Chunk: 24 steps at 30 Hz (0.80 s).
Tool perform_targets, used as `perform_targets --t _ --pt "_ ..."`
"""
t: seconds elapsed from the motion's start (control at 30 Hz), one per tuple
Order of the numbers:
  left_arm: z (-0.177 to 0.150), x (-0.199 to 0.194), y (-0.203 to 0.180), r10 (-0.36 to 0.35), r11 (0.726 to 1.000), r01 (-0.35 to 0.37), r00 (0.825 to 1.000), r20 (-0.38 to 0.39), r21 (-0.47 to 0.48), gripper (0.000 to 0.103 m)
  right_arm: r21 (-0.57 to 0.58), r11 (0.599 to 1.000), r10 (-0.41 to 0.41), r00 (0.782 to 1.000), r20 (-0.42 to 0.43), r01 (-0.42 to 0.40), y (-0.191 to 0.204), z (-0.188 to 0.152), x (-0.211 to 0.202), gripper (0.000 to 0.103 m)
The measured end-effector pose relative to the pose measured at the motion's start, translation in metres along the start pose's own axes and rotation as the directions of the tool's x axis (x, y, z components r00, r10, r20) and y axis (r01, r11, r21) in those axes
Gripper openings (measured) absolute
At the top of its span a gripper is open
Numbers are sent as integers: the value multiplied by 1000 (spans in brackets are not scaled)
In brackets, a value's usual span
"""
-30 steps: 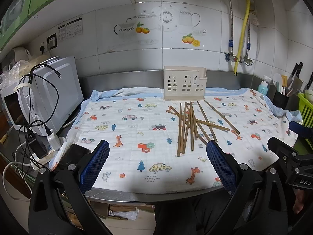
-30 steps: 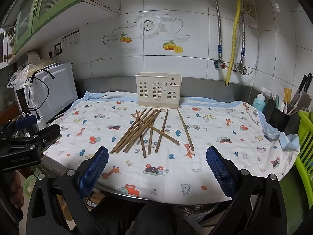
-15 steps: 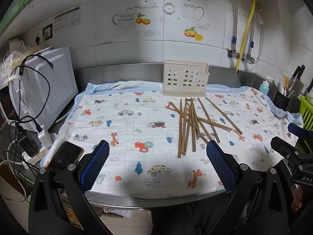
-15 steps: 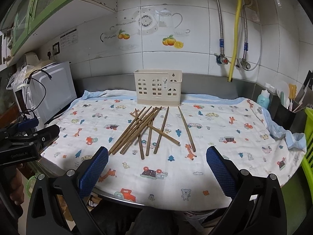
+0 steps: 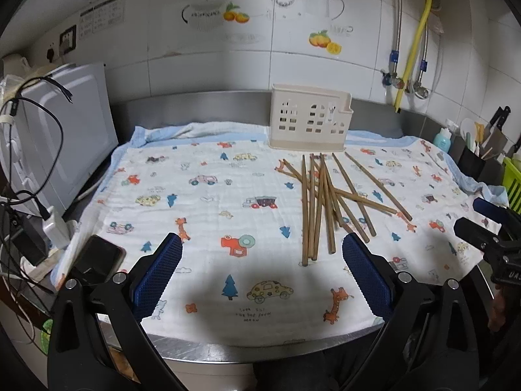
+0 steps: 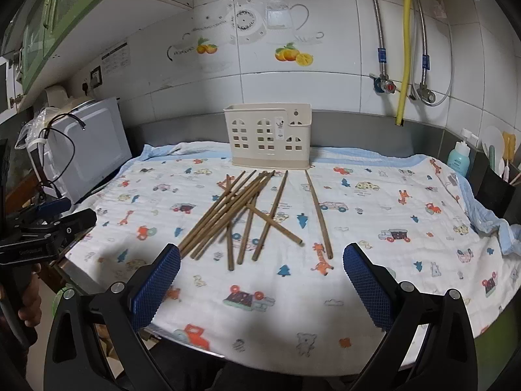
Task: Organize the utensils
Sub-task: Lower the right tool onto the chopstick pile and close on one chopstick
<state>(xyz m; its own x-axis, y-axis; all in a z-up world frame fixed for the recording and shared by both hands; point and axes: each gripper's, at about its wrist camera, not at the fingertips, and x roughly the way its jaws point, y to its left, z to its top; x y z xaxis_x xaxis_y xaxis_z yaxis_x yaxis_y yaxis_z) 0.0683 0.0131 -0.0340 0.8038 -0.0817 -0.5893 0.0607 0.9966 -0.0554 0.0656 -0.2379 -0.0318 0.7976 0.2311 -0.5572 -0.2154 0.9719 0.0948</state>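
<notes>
You are holding the left gripper [image 5: 262,272] over the near edge of the printed cloth [image 5: 208,208], its blue-padded fingers [image 5: 156,273] spread wide apart and gripping nothing, while the right gripper [image 6: 262,273] is hovering likewise, fully spread and empty, just short of the near ends of the chopsticks [image 6: 242,210]. The chopsticks [image 5: 325,202] are lying loose and crossed on the cloth in front of the cream utensil holder [image 6: 268,138], which is standing upright at the back edge against the steel backsplash [image 6: 358,130], with a white microwave [image 5: 70,130] sitting to the left.
</notes>
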Motion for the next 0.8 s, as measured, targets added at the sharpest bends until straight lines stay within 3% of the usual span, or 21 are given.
perform_targets --t 0.4,0.63,0.73,0.8 --pt "1 41 1 -39 999 39 998 -58 -15 96 62 998 -9 999 -38 12 -19 7 38 96" --pt "3 53 19 -27 999 24 997 -66 -36 96 79 997 -9 999 -37 12 -1 9 55 95" --pt "3 53 28 -26 999 23 998 -65 -44 96 94 996 -6 999 -41 10 12 9 66 81" --pt "3 52 35 -21 999 18 998 -62 -48 96 117 993 5 999 -53 1 17 10 74 78"
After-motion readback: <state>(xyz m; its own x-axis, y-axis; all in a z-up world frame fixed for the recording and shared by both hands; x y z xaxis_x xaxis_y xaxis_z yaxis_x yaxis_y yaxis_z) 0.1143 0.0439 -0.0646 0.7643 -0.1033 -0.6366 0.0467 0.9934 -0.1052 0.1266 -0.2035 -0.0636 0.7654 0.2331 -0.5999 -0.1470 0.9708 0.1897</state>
